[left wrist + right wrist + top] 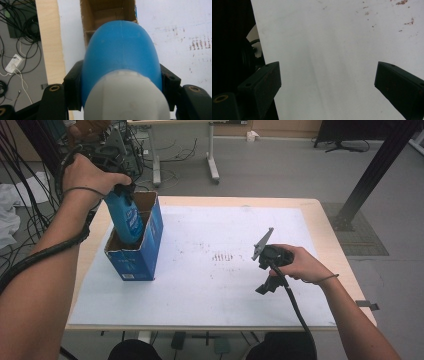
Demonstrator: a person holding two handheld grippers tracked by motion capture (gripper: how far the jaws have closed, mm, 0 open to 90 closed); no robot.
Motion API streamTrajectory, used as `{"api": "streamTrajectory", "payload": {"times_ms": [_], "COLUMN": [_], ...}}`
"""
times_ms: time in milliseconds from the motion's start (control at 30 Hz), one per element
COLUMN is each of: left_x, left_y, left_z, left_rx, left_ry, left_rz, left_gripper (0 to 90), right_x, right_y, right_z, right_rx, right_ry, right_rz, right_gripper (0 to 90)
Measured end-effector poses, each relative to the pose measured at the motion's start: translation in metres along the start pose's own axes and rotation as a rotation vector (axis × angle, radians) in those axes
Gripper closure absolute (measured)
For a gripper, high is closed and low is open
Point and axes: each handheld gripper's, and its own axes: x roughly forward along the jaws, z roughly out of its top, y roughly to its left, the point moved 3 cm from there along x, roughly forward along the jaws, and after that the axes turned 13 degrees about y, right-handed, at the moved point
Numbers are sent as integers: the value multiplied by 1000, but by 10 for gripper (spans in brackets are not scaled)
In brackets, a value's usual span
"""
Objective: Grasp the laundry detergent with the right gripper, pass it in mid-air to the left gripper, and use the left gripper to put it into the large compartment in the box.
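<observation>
A blue bottle with a pale grey cap hangs upright, its lower half inside an open blue cardboard box at the table's left. My left gripper is shut on the bottle near its top, and its black pads press both sides. The box's brown inside with a divider lies straight below the bottle. My right gripper hovers low over the white sheet at the right, open, with nothing between its jaws.
The white sheet covers most of the wooden table and carries brown specks near its middle. Cables lie on the floor left of the table. A black post stands at the far right.
</observation>
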Motion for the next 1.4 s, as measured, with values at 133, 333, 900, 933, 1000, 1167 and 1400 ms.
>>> {"api": "streamTrajectory", "payload": {"times_ms": [133, 333, 900, 933, 1000, 1167, 1400], "left_x": [8, 21, 56, 57, 60, 67, 77], "left_y": [-1, -1, -1, -1, -1, -1, -1], "left_z": [0, 0, 1, 1, 1, 1, 1], "left_rx": [5, 2, 2, 0, 0, -5, -11], "left_ry": [13, 19, 42, 44, 44, 50, 58], "left_rz": [-7, -12, -25, -28, -30, -25, -30], "left_gripper": [377, 377, 377, 377, 377, 377, 377], "right_x": [0, 1, 2, 2, 2, 2, 3], "right_y": [1, 1, 1, 1, 1, 1, 1], "right_z": [0, 1, 1, 0, 0, 0, 0], "right_rx": [-3, -4, -3, -3, -2, -1, 2], "right_ry": [3, 0, -3, -3, -3, -3, -6], "right_rz": [2, 5, 5, 4, 4, 3, 6], "right_gripper": [69, 69, 69, 69, 69, 68, 68]}}
